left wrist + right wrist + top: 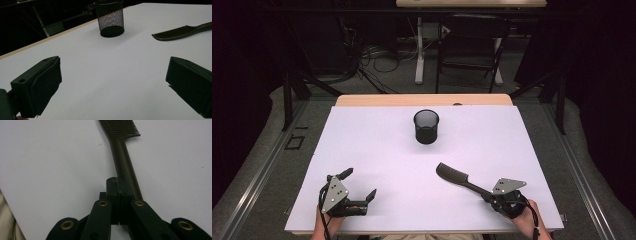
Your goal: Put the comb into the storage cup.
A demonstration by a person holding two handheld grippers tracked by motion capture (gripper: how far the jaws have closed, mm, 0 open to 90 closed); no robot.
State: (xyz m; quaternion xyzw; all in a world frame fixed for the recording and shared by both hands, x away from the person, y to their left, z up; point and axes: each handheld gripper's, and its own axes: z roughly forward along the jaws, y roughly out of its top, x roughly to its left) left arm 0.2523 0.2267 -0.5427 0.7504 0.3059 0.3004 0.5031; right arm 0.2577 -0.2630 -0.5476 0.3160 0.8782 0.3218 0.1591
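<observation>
Risk lies in leverage: our right gripper (488, 198) clamps only the handle end of the comb (458, 178), low over the table (377, 150) and well short of the mesh cup (426, 126), so it may pivot or slip. Our left gripper (357, 185) rests wide open.

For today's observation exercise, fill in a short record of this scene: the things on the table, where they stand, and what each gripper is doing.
surface: white table
container: black mesh pen cup, upright, toward the far middle, apart from both grippers
tool: dark comb, toothed end toward the cup, handle toward the right gripper
left gripper: fingers wide apart, nothing between them, near the front edge
right gripper: fingers shut together at the comb's handle end; whether they clamp the handle cannot be told
likely aim: comb into cup, as a guess
</observation>
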